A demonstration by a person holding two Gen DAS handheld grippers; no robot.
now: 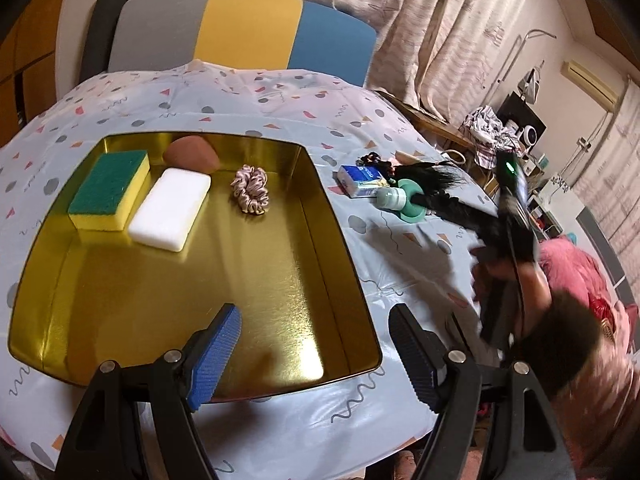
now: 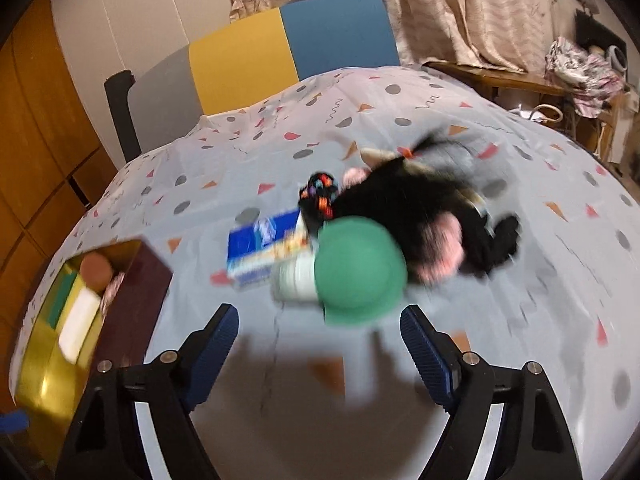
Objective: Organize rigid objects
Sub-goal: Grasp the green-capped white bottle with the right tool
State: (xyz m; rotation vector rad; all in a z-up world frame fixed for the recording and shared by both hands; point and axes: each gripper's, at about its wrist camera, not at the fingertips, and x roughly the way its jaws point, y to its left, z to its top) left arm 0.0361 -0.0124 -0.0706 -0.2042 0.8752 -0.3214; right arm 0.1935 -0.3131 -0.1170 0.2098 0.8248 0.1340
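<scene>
- Left wrist view: looks forward and steeply down along the left gripper (image 1: 314, 354), close above the gold tray (image 1: 160, 312), which fills the left and centre of the frame.
- Right wrist view: looks forward and down along the right gripper (image 2: 320, 354), near the green-based bottle (image 2: 360, 268) at frame centre; heavily blurred.
- Shared area: patterned tablecloth (image 1: 360, 116), tray, blue box (image 1: 360, 180), bottle, chair (image 1: 248, 28) at top.

Three sponges (image 1: 108, 190), one scrunchie (image 1: 250, 189), one tissue pack (image 1: 360, 180), one tray (image 1: 336, 280).
</scene>
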